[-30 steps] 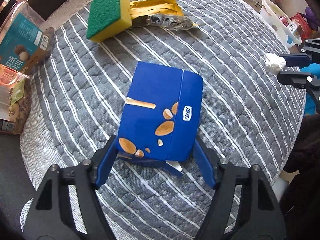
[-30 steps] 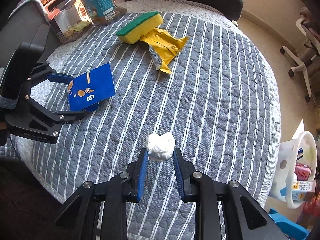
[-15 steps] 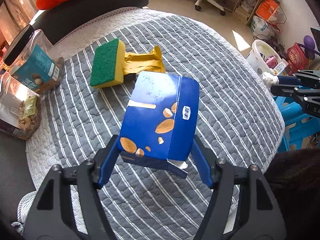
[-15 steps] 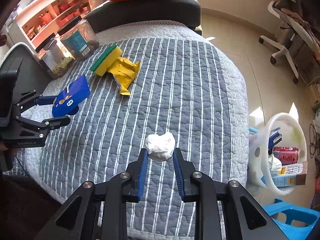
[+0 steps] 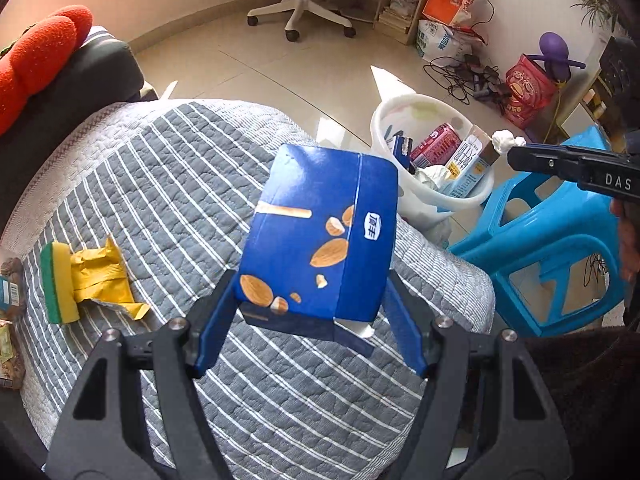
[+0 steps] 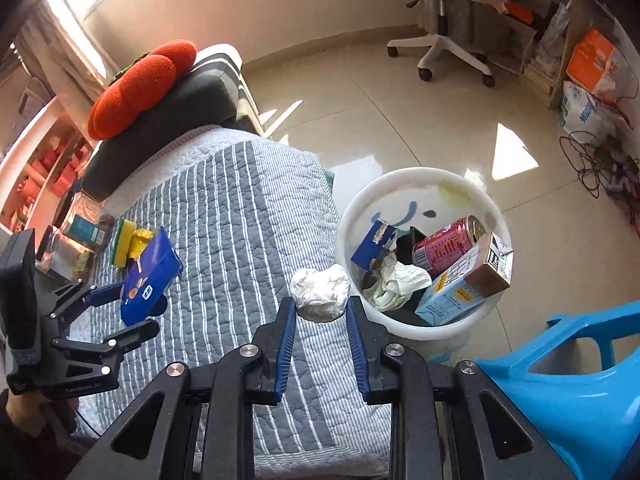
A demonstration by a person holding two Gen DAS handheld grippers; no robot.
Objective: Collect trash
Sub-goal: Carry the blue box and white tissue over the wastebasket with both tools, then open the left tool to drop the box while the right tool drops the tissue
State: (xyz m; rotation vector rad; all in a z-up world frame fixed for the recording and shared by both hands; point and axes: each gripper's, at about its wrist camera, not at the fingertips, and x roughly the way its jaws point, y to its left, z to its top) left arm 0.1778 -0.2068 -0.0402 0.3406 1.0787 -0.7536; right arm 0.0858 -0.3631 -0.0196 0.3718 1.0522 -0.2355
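My left gripper [image 5: 310, 312] is shut on a blue snack box [image 5: 320, 236] printed with almonds and carries it above the grey striped quilt [image 5: 160, 184]. In the right wrist view the same box [image 6: 150, 276] hangs in the left gripper [image 6: 140, 312] at the far left. My right gripper [image 6: 320, 308] is shut on a crumpled white paper ball [image 6: 320, 290] held over the quilt's edge, just left of the white trash bucket [image 6: 424, 176]. That bucket [image 5: 408, 104] holds a red can, a carton and other rubbish. The paper ball [image 5: 505, 141] shows at the right gripper's tip above the bucket's far side.
A yellow-green sponge [image 5: 58, 284] and a yellow wrapper [image 5: 102, 276] lie on the quilt at the left, with jars [image 6: 82, 232] beyond. A blue plastic stool [image 6: 560, 392] stands right of the bucket. An orange cushion [image 6: 140, 84] sits on a dark seat; an office chair [image 6: 440, 20] stands behind.
Both grippers rose and swung right toward the bucket, each keeping its load. The box came off the quilt, and the bucket and stool came into view.
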